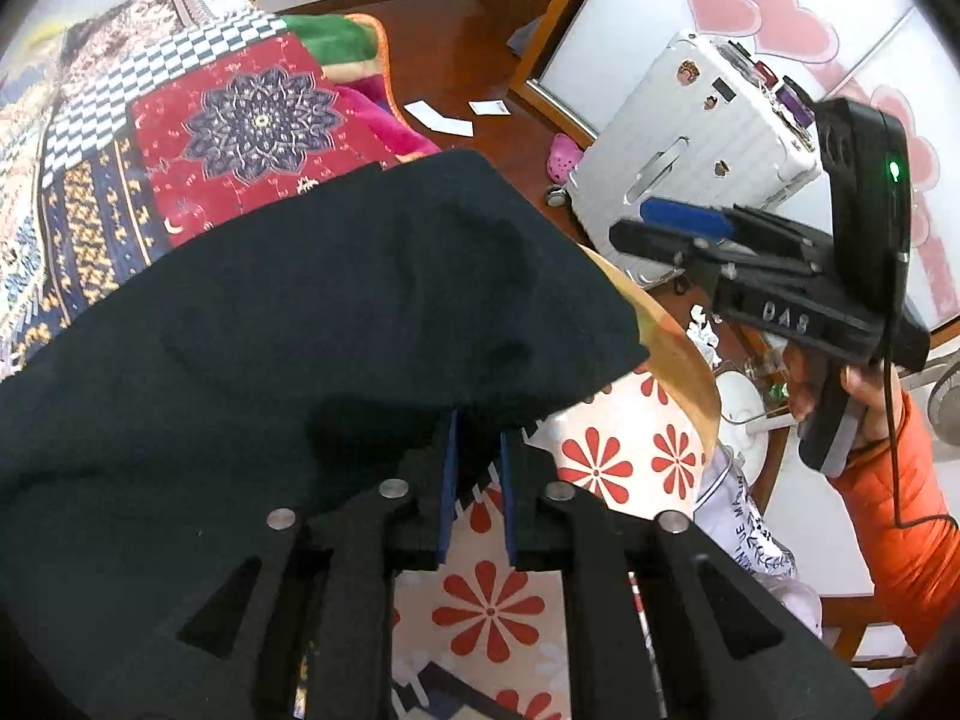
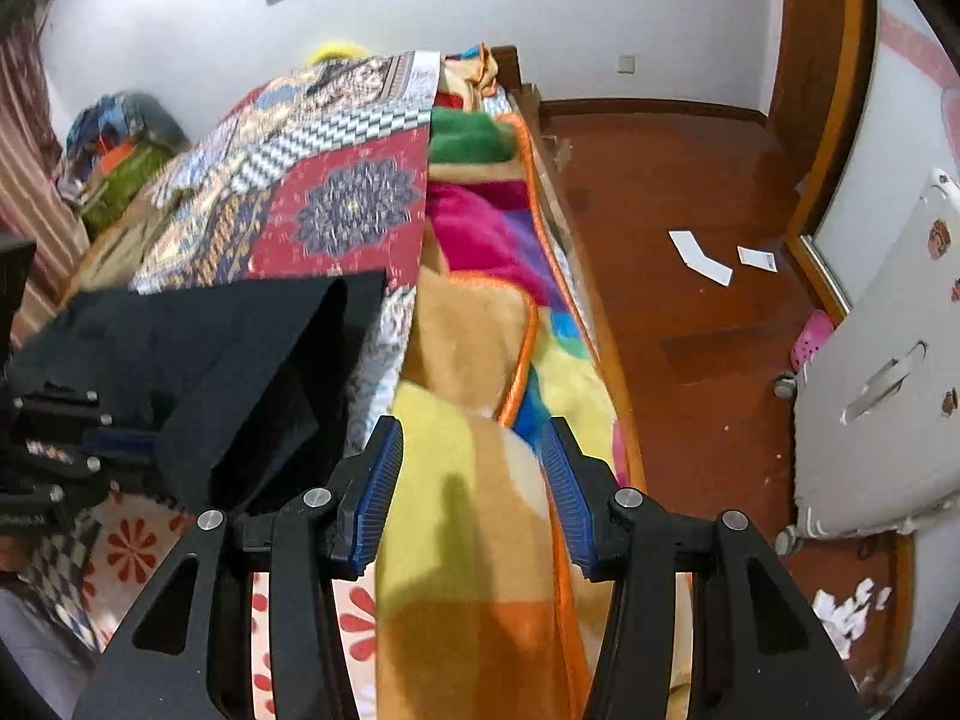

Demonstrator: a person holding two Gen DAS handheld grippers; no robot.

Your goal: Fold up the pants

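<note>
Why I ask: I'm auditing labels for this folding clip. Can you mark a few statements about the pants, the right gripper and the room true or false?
1. The pants are dark. True.
2. The right gripper grips the pants. False: its fingers stand apart with nothing between them, above the plush blanket.
3. A white suitcase stands beside the bed. True.
4. The floor has nothing on it. False: paper slips lie there.
5. The sleeve behind the right gripper is blue. False: it is orange.
</note>
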